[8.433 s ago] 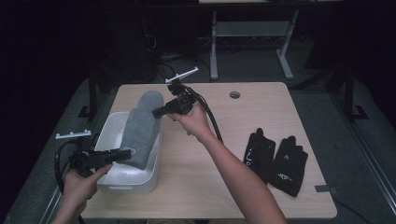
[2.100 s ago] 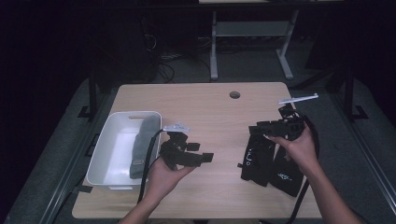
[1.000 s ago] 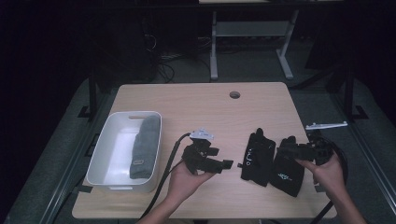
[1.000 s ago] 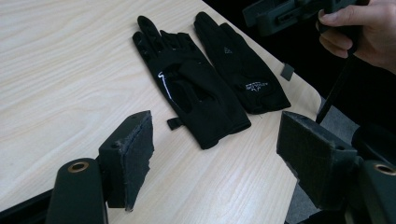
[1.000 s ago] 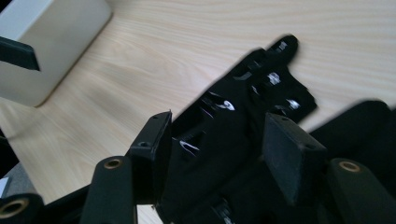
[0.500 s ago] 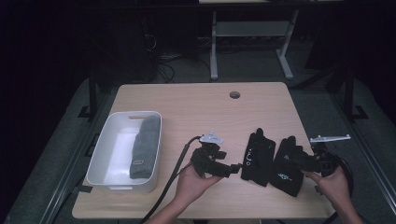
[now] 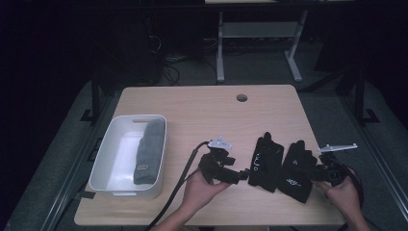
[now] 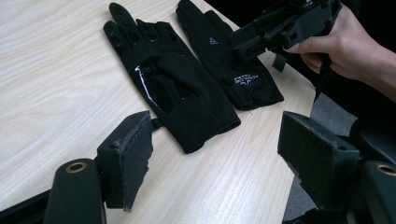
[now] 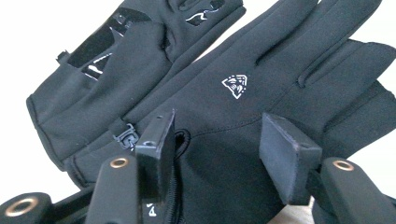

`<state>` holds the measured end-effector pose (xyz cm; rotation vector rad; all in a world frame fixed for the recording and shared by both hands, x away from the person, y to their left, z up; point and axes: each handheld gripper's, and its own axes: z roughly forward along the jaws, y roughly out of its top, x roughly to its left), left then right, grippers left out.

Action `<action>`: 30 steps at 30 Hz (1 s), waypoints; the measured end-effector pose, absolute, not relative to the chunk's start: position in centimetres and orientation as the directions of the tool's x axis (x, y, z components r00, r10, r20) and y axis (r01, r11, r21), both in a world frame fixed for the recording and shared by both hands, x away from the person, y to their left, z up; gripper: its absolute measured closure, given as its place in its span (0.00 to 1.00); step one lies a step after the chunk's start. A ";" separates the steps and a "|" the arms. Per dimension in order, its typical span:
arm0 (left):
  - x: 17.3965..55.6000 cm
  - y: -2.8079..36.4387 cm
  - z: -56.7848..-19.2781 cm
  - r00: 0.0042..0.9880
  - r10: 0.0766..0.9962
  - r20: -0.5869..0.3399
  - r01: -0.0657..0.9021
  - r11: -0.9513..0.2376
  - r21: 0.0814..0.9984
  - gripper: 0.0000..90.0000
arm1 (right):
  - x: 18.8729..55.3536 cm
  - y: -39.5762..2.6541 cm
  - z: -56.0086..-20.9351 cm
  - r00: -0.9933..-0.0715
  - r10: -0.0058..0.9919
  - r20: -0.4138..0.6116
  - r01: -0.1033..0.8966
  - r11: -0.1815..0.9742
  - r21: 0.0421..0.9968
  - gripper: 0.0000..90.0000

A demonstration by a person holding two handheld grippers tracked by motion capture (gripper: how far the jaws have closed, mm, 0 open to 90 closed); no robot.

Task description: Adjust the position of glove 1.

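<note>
Two black gloves (image 7: 281, 166) lie flat, overlapping, at the table's (image 7: 202, 106) 5 o'clock; they look soft, light and limp, so pinch a cuff edge. Left gripper (image 8: 224, 158) gapes wide, empty, at their 9 o'clock; right gripper (image 9: 215, 149) gapes, empty, over one.

Bare surface (image 7: 202, 103) across the whole far half, open for passing (apart from one small round hole (image 7: 241, 97) near the far edge). Blocked at near left by a white bin (image 7: 109, 154) with a grey glove (image 7: 148, 151) lying inside. Crowded at near right: two black gloves (image 7: 279, 166) flat, side by side and touching, hemmed in between the left gripper (image 7: 243, 175) and right gripper (image 7: 312, 174). Clear strip between bin and left gripper.
</note>
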<state>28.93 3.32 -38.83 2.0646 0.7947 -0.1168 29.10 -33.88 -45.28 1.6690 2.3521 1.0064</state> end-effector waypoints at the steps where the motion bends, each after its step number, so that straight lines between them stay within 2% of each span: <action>1: 29.0 3.3 -38.9 0.790 0.493 -0.365 0.578 -0.398 0.713 0.29 | 29.1 -33.8 -45.3 -0.404 0.870 0.282 0.809 0.195 0.555 0.53; 10: 29.0 3.6 -38.9 0.786 0.496 -0.368 0.582 -0.396 0.711 0.29 | 28.5 -32.0 -45.4 -0.438 0.895 0.087 0.762 0.318 0.564 0.64; 13: 29.1 3.7 -38.9 0.786 0.498 -0.366 0.581 -0.394 0.712 0.29 | 28.5 -31.7 -45.4 -0.449 0.891 0.063 0.751 0.338 0.567 0.68; 24: 29.0 4.0 -38.8 0.785 0.502 -0.362 0.581 -0.394 0.713 0.29 | 28.4 -31.7 -45.5 -0.450 0.887 0.103 0.762 0.321 0.562 0.88; 30: 29.1 4.0 -38.9 0.782 0.506 -0.364 0.584 -0.393 0.710 0.29 | 28.4 -31.8 -45.5 -0.432 0.893 0.125 0.773 0.296 0.561 0.93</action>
